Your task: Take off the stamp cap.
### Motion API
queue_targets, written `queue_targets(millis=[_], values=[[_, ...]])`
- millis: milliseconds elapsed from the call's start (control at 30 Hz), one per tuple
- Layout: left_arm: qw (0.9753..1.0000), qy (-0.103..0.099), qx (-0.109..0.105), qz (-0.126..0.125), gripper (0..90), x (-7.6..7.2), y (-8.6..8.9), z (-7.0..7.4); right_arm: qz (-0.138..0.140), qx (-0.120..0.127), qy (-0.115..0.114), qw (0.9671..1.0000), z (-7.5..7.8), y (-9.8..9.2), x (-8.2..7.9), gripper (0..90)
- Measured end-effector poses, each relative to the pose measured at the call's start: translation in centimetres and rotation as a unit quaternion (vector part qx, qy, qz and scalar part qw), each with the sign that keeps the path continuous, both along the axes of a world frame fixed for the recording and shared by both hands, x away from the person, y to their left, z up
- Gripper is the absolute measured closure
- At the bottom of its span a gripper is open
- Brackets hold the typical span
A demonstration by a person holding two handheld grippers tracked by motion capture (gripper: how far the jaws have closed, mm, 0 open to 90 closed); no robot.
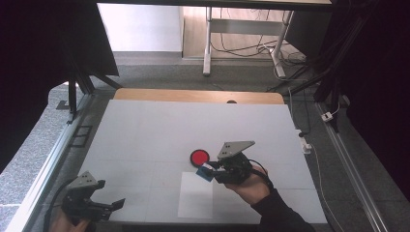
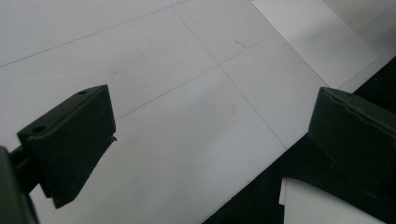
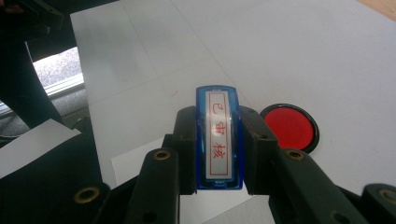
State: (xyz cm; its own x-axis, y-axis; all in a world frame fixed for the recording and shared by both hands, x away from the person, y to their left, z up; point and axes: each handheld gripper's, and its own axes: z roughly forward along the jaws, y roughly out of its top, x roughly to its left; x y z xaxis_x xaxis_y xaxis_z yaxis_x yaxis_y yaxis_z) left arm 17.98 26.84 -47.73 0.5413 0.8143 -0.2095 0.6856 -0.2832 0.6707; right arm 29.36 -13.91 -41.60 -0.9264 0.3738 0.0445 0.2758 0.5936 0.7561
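My right gripper (image 1: 209,170) is shut on a blue rubber stamp (image 3: 218,136) with a white label and red characters; its jaws press both long sides. In the high view the stamp (image 1: 205,173) hangs just over the top edge of a white paper sheet (image 1: 195,195) near the table's front. A round red ink pad (image 1: 199,157) in a black case lies just beyond the stamp; in the right gripper view the ink pad (image 3: 289,127) sits to the right of the jaws. My left gripper (image 1: 117,203) rests at the front left corner, open, nothing between its fingers (image 2: 70,140).
The table is covered by a large white mat (image 1: 145,135) with a wooden strip (image 1: 193,95) along the far edge. Metal rails (image 1: 43,169) run along both sides. The table's front edge (image 2: 261,172) drops off close to my left gripper.
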Motion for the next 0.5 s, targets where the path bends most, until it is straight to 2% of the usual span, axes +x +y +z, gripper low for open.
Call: queue_targets(millis=[100,300,500], values=[[1.0000,-0.003,-0.006,-0.007,0.2,0.1,-0.2,0.1,0.001,0.000,-0.001,1.0000,0.1,0.0,-0.1,70.9],[0.9990,-0.009,-0.017,-0.040,0.0,0.5,-0.9,0.2,0.005,0.001,-0.001,1.0000,0.1,0.1,-0.2,70.9],[0.9978,-0.017,-0.019,-0.061,0.0,1.1,-1.5,0.1,0.006,0.009,0.001,0.9999,0.3,0.0,-0.2,70.9]])
